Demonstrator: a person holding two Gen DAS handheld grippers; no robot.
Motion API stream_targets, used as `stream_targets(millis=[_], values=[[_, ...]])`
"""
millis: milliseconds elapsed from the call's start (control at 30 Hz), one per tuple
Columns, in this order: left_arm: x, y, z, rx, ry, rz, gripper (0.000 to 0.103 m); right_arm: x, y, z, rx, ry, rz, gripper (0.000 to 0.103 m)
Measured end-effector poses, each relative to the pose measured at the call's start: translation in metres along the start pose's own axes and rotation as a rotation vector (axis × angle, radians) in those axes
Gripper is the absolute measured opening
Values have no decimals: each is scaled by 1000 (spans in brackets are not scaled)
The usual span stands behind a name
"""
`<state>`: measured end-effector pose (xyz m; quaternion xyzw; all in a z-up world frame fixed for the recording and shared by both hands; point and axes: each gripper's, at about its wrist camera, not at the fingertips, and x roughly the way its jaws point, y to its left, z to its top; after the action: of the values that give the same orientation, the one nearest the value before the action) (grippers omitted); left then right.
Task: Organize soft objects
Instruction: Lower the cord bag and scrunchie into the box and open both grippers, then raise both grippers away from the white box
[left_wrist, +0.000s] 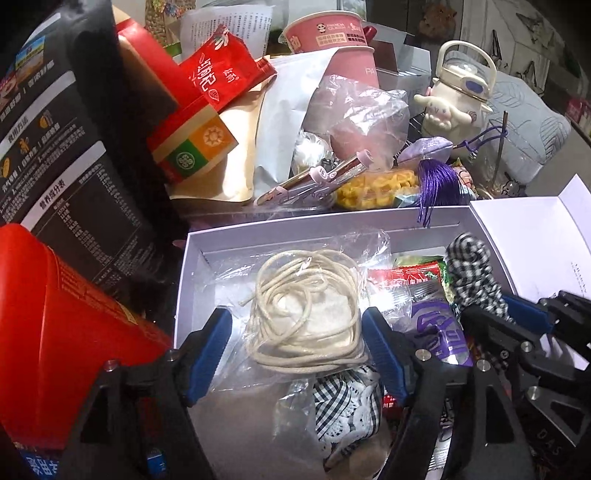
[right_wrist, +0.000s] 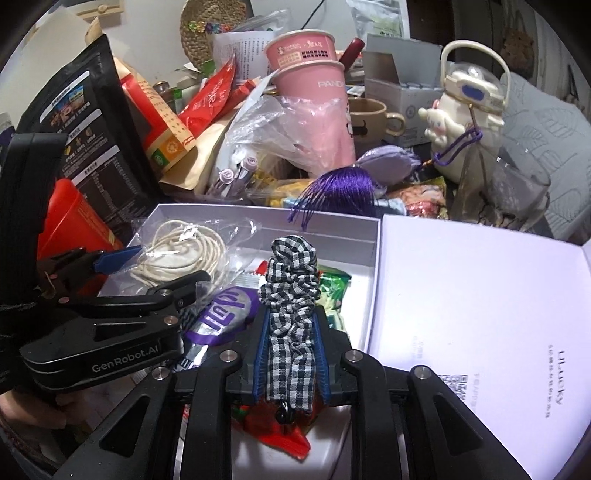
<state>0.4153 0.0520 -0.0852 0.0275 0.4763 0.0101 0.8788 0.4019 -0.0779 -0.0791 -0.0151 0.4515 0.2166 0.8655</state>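
Note:
A white box (left_wrist: 192, 258) lies open below both grippers. In it rests a clear bag holding a coil of cream cord (left_wrist: 306, 314). My left gripper (left_wrist: 297, 350) stands open astride that bag, blue pads on either side, not pressing it. The same left gripper (right_wrist: 147, 271) shows at the left of the right wrist view, over the cord (right_wrist: 177, 254). My right gripper (right_wrist: 291, 332) is shut on a black-and-white checked scrunchie (right_wrist: 291, 280), held upright over the box's right half. In the left wrist view the right gripper (left_wrist: 495, 310) and scrunchie (left_wrist: 469, 266) appear at the right.
Snack packets lie in the box: purple-silver (right_wrist: 221, 314), green (right_wrist: 332, 288), red (right_wrist: 273, 428). The box lid (right_wrist: 480, 295) lies open at right. A red carton (left_wrist: 55, 314) and black pouch (left_wrist: 66, 147) crowd the left. Pink cups (right_wrist: 314, 92), a cream bottle (right_wrist: 465, 122) and purple tassel (right_wrist: 336, 192) stand behind.

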Motion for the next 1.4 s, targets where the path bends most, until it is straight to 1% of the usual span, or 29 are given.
stream_targets(millis=[100,167,233,333,433,467,500,533,567,633,833,1000,1200,1400], values=[[-1,-9,1,40,0,13,73,-7,2,1,-19,-15,-28,26],[-1,-12,1,38,4,8,73,-12,2,2,-21,-26,-30,36],[0,-13,2,36,6,4,73,-18,0,2,-21,-32,-37,40],[-2,-15,3,30,4,3,73,-26,-5,3,-16,-42,-48,41],[-10,-16,4,18,-6,-20,73,-31,-9,4,-9,-51,-51,43],[-16,-14,-1,18,-12,-24,73,-33,-11,4,-4,-54,-49,44],[-19,-15,0,22,-20,-23,74,-33,-12,5,0,-53,-48,44],[-22,-16,-1,29,-26,-16,79,-35,-14,5,3,-52,-47,44],[-26,-17,-2,36,-35,-8,79,-36,-15,4,6,-53,-48,44],[-31,-20,-1,42,-47,-4,80,-39,-17,4,13,-56,-48,44],[-43,-21,2,27,-93,-27,80,-48,-17,3,11,-73,-46,44],[-66,-16,-1,17,-122,-29,80,-61,-11,3,-7,-93,-48,44],[-100,-18,3,12,-177,-38,80,-90,-2,2,-20,-138,-39,44],[-147,-19,0,16,-254,-38,80,-134,5,2,-22,-214,-41,44]])
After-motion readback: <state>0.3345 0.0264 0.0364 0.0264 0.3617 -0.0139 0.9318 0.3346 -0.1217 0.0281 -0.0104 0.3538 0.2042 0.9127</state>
